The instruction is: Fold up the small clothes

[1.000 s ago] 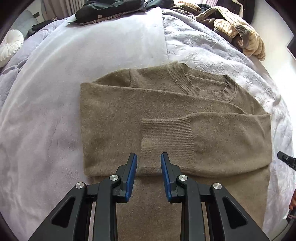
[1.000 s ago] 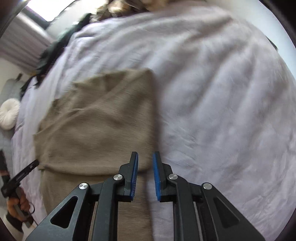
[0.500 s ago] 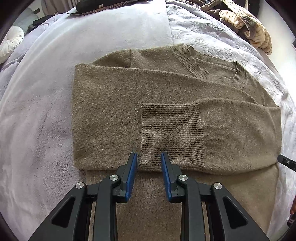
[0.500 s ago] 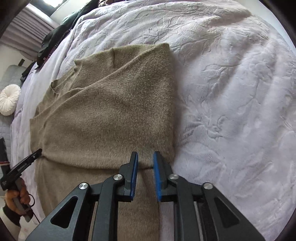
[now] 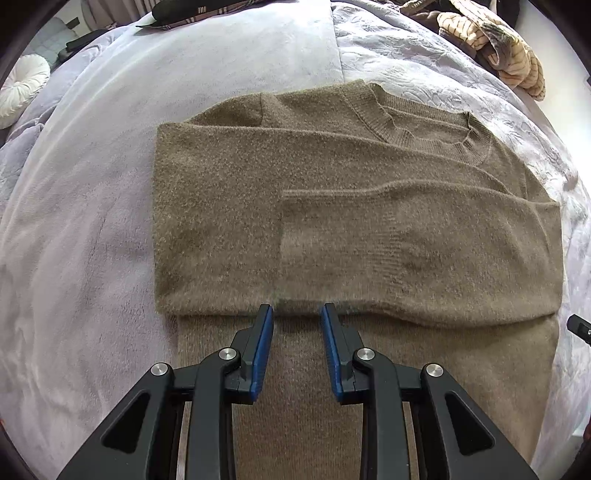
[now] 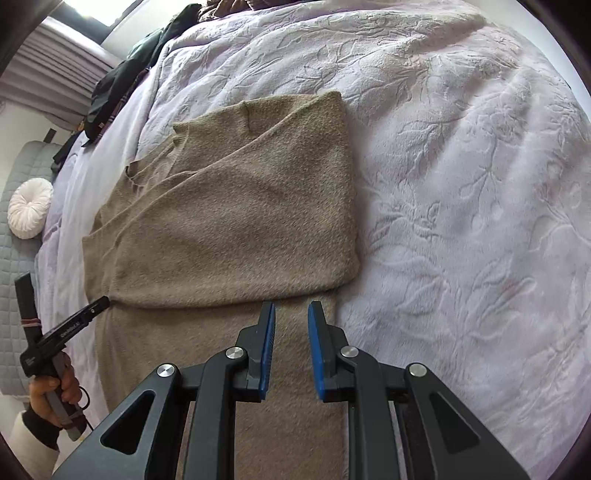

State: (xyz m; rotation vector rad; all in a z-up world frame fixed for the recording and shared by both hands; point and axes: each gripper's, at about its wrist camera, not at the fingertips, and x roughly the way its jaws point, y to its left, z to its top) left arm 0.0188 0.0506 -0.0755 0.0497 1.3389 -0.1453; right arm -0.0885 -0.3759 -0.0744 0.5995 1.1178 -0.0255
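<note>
A brown knit sweater (image 5: 332, 206) lies flat on the bed, both sleeves folded across its chest, the ribbed cuff (image 5: 332, 258) of the top sleeve near the middle. It also shows in the right wrist view (image 6: 240, 206). My left gripper (image 5: 297, 310) is open and empty, its tips just short of the lower edge of the folded sleeve, over the sweater's lower body. My right gripper (image 6: 291, 306) is open and empty over the sweater's lower right part, just below the folded sleeve. The left gripper's tip (image 6: 88, 310) shows at the sweater's far side.
The bed is covered by a lilac blanket (image 5: 92, 221) and an embossed lilac spread (image 6: 461, 221). A pile of brown and tan clothes (image 5: 498, 48) and dark clothes (image 5: 207, 11) lie at the far edge. A round white cushion (image 6: 31, 212) sits on a grey sofa.
Both grippers have moved closer to the sweater, toward the lower edge of the folded sleeves. The sweater has not moved. Both grippers stay open.
</note>
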